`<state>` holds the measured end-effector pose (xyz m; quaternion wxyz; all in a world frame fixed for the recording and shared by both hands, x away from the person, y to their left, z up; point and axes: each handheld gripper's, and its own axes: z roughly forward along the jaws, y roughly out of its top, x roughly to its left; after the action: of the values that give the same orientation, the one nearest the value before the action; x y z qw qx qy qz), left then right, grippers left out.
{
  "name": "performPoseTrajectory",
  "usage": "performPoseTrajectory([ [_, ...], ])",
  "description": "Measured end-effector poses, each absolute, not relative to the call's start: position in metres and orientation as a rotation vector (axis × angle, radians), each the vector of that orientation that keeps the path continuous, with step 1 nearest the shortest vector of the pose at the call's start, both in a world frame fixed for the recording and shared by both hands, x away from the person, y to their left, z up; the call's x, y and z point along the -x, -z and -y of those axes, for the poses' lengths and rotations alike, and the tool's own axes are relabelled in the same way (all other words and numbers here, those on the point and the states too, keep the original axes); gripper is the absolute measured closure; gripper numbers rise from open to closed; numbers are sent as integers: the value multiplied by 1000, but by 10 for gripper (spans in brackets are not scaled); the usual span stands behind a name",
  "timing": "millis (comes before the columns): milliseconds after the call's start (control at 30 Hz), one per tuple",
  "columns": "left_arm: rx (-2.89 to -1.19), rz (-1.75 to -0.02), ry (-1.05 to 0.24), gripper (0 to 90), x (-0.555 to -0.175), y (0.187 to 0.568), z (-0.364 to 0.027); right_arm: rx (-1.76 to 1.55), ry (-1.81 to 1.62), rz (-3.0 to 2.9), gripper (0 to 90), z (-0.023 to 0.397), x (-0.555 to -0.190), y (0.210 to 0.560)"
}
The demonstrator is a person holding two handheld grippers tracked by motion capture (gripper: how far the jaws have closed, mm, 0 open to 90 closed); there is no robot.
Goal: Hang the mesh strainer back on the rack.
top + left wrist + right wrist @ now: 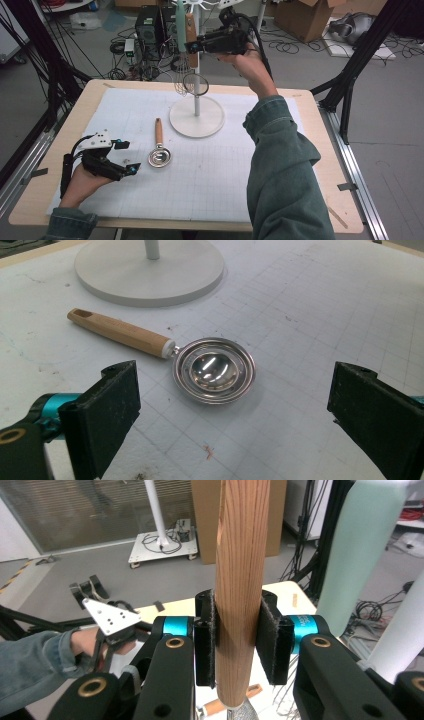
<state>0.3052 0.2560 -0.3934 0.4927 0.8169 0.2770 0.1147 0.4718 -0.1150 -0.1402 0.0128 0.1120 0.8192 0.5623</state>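
On the counter [320, 165] lies a mat [225, 175]. The stand [196, 117] sits at the mat's far middle; the strainer [160, 150] lies near-left of it, handle pointing far. A whisk [187, 80] hangs beside the stand's pole.

The strainer [214, 371] on the table has a shiny metal bowl and a smooth, pale wood handle. The wooden handle [240, 580] in the black pads shows brown grain lines. The white stand base [150, 270] looks smooth and matt. The paper sheet [310, 315] is matt, with thin lines.
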Motion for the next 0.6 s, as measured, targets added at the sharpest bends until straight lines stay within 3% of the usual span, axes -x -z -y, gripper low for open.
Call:
performPoseTrajectory([
  [600, -1966, -681, -289, 72, -305, 392, -260, -450, -1738, -2548, 722, 110, -494, 141],
])
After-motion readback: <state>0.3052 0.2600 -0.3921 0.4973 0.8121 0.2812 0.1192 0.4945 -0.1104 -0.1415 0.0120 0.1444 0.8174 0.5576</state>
